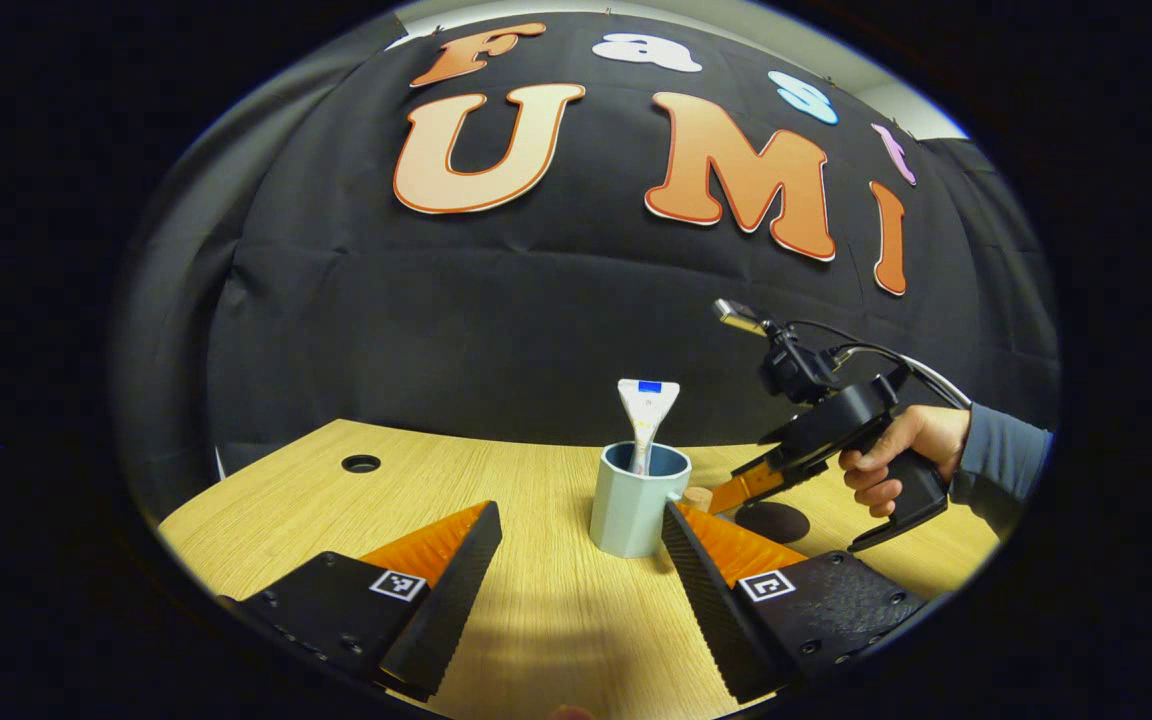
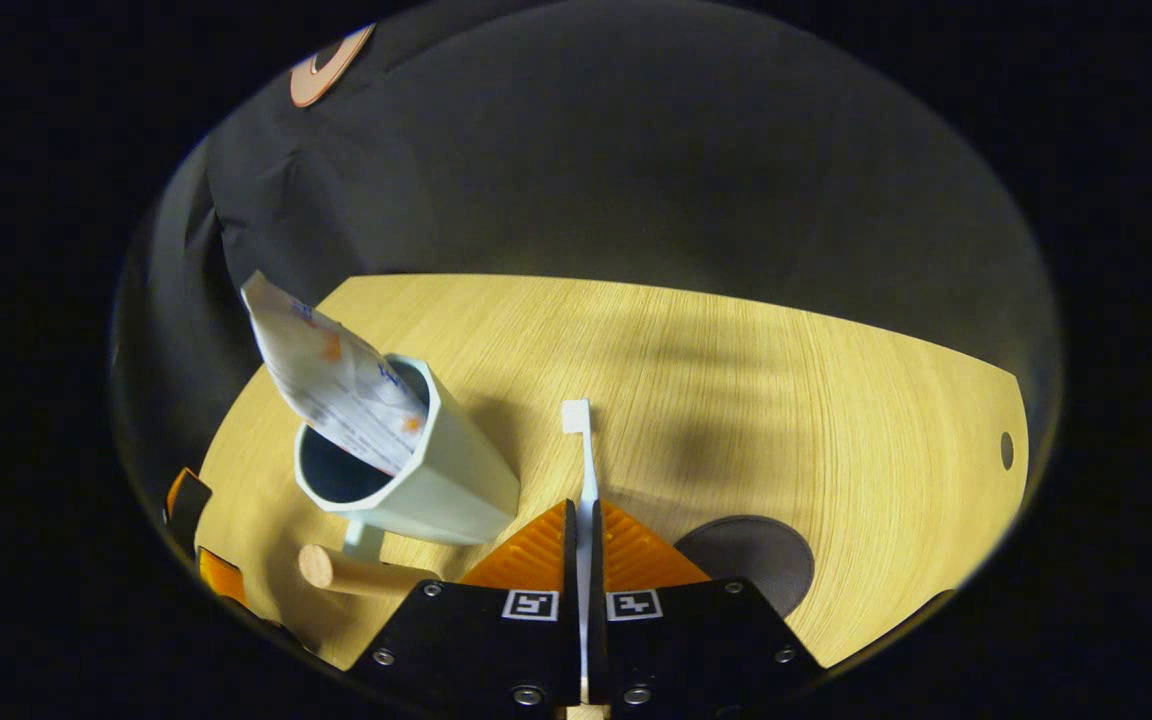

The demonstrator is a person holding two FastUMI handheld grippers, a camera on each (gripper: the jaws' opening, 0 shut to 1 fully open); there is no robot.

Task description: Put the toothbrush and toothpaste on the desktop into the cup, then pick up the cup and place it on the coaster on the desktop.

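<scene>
A pale blue-grey cup [image 1: 633, 505] stands on the wooden desk, and the white toothpaste tube [image 1: 647, 408] sticks up out of it. My left gripper [image 1: 581, 530] is open, its fingers spread just in front of the cup with nothing between them. In the right gripper view, my right gripper [image 2: 583, 512] is shut on the thin white toothbrush [image 2: 585, 450], whose head points forward over the desk, just right of the cup [image 2: 436, 480] and tube [image 2: 336, 385]. The round dark coaster [image 2: 748, 555] lies close beside this gripper. In the left gripper view the right gripper [image 1: 736, 490], held by a hand, hovers behind the cup above the coaster [image 1: 772, 522].
The cup has a wooden peg handle [image 2: 348, 570] pointing toward the right gripper. The desk [image 1: 536, 620] has a cable hole [image 1: 361, 463] at the far left corner. Black cloth walls close in the back. An orange finger of the left gripper [image 2: 186, 500] shows beyond the cup.
</scene>
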